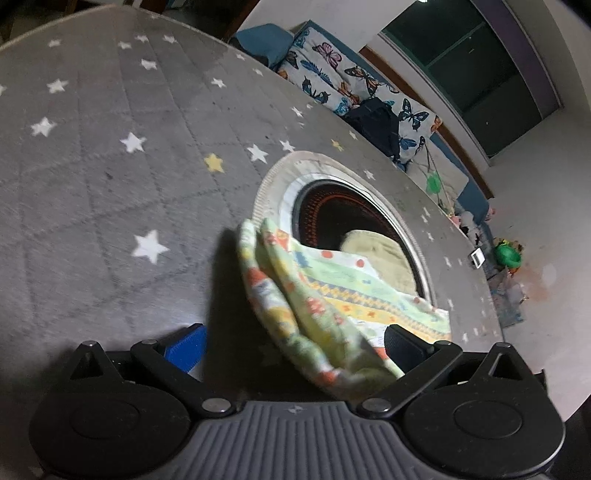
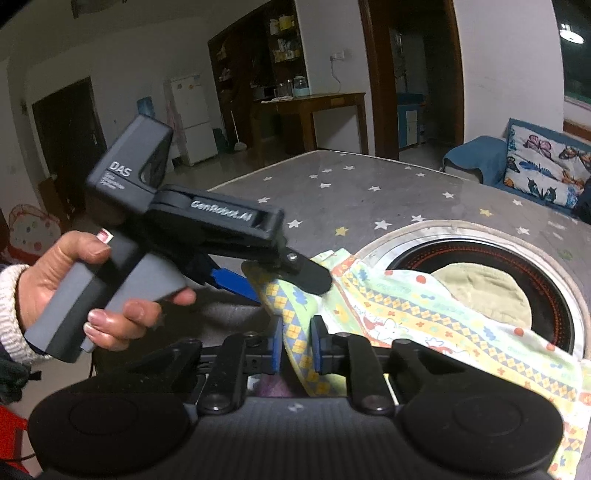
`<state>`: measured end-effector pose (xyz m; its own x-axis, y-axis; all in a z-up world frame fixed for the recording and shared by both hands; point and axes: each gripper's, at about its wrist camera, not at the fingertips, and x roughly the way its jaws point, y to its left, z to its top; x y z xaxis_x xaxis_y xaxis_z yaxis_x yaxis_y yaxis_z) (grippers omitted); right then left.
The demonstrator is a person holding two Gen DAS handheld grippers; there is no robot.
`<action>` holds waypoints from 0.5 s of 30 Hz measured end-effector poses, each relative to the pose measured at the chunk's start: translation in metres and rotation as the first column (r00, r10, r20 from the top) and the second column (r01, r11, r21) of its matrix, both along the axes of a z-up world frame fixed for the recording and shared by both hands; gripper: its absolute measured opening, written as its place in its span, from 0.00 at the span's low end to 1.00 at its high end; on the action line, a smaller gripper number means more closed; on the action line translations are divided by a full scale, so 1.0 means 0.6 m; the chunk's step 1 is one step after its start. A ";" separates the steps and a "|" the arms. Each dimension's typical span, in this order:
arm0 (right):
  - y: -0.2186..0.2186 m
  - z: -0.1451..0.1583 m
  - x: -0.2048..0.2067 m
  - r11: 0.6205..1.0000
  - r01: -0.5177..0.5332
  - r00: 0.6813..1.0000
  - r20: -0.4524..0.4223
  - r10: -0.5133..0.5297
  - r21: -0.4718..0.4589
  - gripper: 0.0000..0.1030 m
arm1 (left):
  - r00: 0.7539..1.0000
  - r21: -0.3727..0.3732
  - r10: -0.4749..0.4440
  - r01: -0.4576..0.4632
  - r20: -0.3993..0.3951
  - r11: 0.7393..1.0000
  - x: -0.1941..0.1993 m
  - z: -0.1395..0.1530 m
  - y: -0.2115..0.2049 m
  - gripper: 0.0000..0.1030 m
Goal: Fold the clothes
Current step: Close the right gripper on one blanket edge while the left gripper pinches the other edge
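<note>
The right gripper (image 2: pixel 296 345) is closed on a fold of the cloth (image 2: pixel 406 314), its blue pads pinching the fabric. The left gripper (image 2: pixel 280 278), held in a hand (image 2: pixel 74 291), has its jaws wide apart around the bunched edge of the cloth. The cloth lies on the starred table (image 1: pixel 110 166), partly over the round cooker (image 1: pixel 332 206)

- Both views dim, indoor night light; colours muddy, some grain.
- Lamp (image 2: pixel 571 34) glows top right in right wrist view, blown out.
- Soft glare on the grey star-print worktop (image 1: pixel 110 177).
- Cloth (image 1: pixel 295 295) throws a hard dark shadow to its left in left wrist view.
- Heavy fisheye bend; corners black; slight motion blur at edges.
</note>
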<state>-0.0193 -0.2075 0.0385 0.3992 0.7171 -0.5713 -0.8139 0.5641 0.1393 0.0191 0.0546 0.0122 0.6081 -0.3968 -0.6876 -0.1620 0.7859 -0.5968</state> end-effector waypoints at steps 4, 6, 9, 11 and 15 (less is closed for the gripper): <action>0.005 -0.001 -0.009 1.000 -0.001 1.000 0.009 0.001 -0.002 0.14 | 1.000 -0.092 -0.028 0.027 -0.011 0.995 0.015 -0.007 -0.012 1.00; -0.001 0.000 -0.010 1.000 0.003 1.000 0.004 -0.003 0.014 0.14 | 0.999 -0.133 -0.040 0.039 -0.009 0.990 0.019 -0.010 -0.017 0.99; -0.013 0.003 -0.014 0.999 0.004 1.000 -0.004 -0.003 0.035 0.14 | 0.998 -0.188 -0.058 0.057 -0.002 0.981 0.023 -0.016 -0.023 0.93; -0.020 0.003 -0.018 0.999 -0.005 1.000 -0.003 0.005 0.037 0.14 | 0.998 -0.230 -0.060 0.058 -0.003 0.972 0.022 -0.025 -0.023 0.85; -0.026 -0.004 -0.027 1.000 -0.016 1.000 0.000 0.016 0.027 0.15 | 0.999 -0.224 -0.051 0.047 -0.010 0.974 0.020 -0.031 -0.023 0.63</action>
<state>-0.0354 -0.2233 0.0363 0.3876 0.7385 -0.5517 -0.8226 0.5472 0.1546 0.0312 0.0409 -0.0064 0.5742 -0.5704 -0.5873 -0.1370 0.6403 -0.7558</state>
